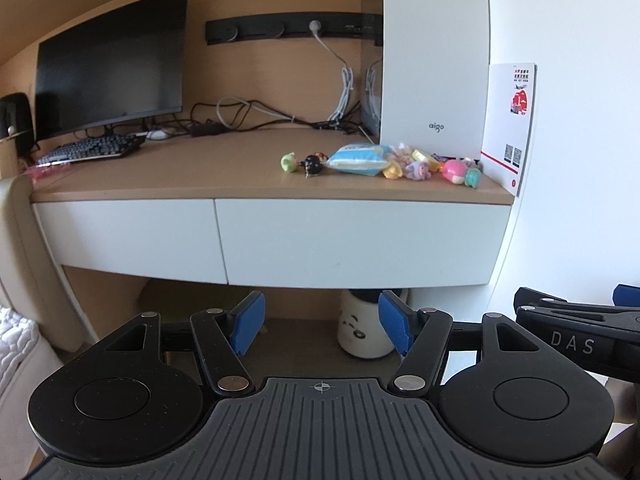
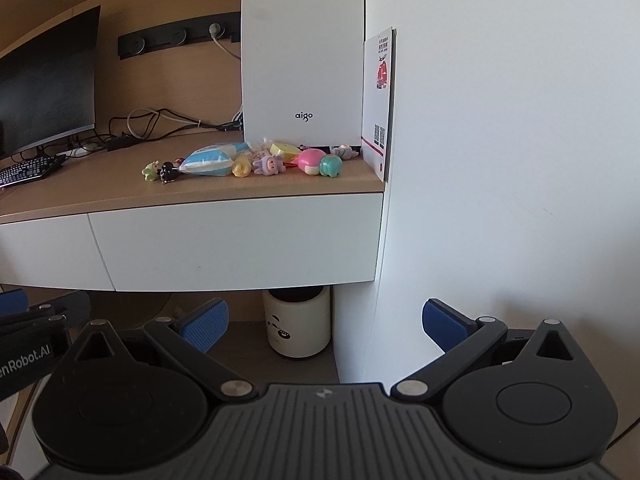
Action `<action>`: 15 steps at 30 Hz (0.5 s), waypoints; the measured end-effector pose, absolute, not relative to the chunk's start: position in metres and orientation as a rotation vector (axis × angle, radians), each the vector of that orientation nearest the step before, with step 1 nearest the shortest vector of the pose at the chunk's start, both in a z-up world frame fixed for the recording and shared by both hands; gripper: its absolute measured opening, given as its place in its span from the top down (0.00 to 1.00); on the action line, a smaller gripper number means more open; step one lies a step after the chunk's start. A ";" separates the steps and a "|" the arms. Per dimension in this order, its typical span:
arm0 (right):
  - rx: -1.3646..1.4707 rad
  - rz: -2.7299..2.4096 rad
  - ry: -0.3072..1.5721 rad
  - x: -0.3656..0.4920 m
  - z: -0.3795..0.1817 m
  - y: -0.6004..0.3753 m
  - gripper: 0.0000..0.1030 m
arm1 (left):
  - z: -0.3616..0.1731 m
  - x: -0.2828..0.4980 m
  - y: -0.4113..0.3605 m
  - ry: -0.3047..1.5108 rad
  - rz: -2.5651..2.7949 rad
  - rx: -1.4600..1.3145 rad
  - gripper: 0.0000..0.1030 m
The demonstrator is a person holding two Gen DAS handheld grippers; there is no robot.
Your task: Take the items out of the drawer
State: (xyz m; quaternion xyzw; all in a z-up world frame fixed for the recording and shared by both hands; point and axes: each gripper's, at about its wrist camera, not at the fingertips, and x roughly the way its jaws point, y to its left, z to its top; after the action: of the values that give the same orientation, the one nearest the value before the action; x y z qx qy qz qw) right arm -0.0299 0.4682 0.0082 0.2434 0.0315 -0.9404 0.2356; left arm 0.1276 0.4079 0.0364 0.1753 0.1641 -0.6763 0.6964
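Two white drawer fronts hang under the wooden desk; the right drawer (image 1: 360, 242) (image 2: 236, 240) and the left drawer (image 1: 128, 236) are both closed. On the desktop above the right drawer lies a cluster of small toys (image 1: 416, 166) (image 2: 276, 162) beside a blue-and-white packet (image 1: 356, 159) (image 2: 210, 160). My left gripper (image 1: 322, 326) is open and empty, held low in front of the right drawer. My right gripper (image 2: 324, 326) is also open and empty, wider, below the drawer's right end. In the left wrist view, the right gripper's body (image 1: 576, 332) shows at the right edge.
A white computer case (image 1: 434, 60) (image 2: 304, 52) and a white booklet (image 1: 508, 128) stand at the desk's right end by the wall. A monitor (image 1: 112, 60), keyboard (image 1: 92, 148) and cables sit further left. A white panda bin (image 1: 368, 328) (image 2: 298, 322) stands under the desk. A chair back (image 1: 24, 260) is at left.
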 end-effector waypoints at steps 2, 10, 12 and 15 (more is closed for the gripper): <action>0.669 -2.576 0.087 -0.029 0.008 0.468 0.00 | 0.036 0.129 0.408 0.371 -1.506 0.394 0.34; 0.679 -2.571 0.087 -0.025 0.007 0.467 0.00 | 0.035 0.132 0.412 0.372 -1.492 0.393 0.34; 0.681 -2.570 0.088 -0.025 0.007 0.467 0.00 | 0.035 0.133 0.413 0.372 -1.488 0.392 0.34; 0.682 -2.567 0.089 -0.025 0.007 0.467 0.00 | 0.035 0.134 0.414 0.370 -1.486 0.390 0.34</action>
State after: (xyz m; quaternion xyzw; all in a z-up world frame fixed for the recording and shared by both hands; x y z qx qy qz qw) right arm -0.0249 0.4668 0.0070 0.2491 0.0324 -0.9378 0.2397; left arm 0.1339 0.4143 0.0355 0.1755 0.1664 -0.6680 0.7037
